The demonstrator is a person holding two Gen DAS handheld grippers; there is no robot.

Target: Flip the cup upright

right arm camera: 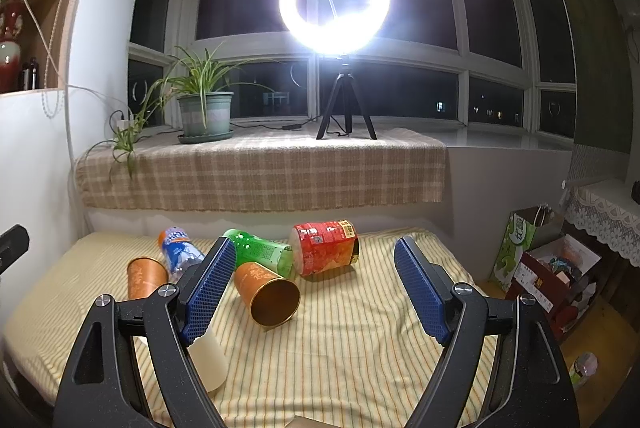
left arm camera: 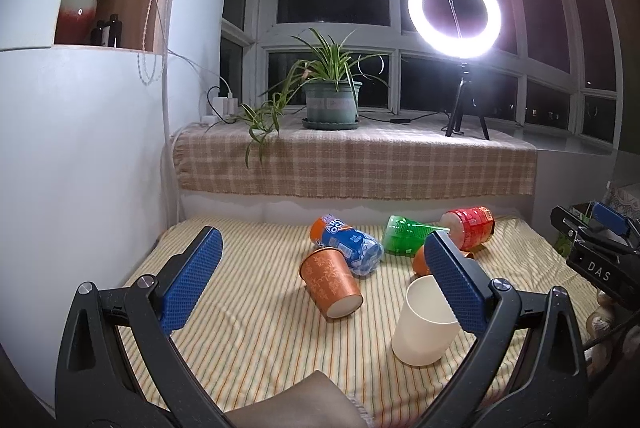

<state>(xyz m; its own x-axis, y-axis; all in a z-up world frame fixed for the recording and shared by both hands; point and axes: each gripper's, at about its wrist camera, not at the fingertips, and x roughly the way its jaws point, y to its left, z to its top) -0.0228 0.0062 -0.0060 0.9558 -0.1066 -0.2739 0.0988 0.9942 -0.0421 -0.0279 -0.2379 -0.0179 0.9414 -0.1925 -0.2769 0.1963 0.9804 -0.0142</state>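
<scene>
Though several cups lie on the striped bed cover (left arm camera: 248, 332), the orange paper cup (right arm camera: 268, 294) tipped on its side near the bed's middle, mouth toward the front edge, looks like the one to right. It is probably light, thin-walled and easily crushed, so a gentle pinch across the body near the rim should do, with little squeeze. Another orange cup (left arm camera: 330, 280) lies closer to the left edge, and a cream cup (left arm camera: 424, 328) stands mouth-up near the front edge. The left gripper (left arm camera: 320, 280) and right gripper (right arm camera: 314, 288) both hover with fingers spread wide, holding nothing.
</scene>
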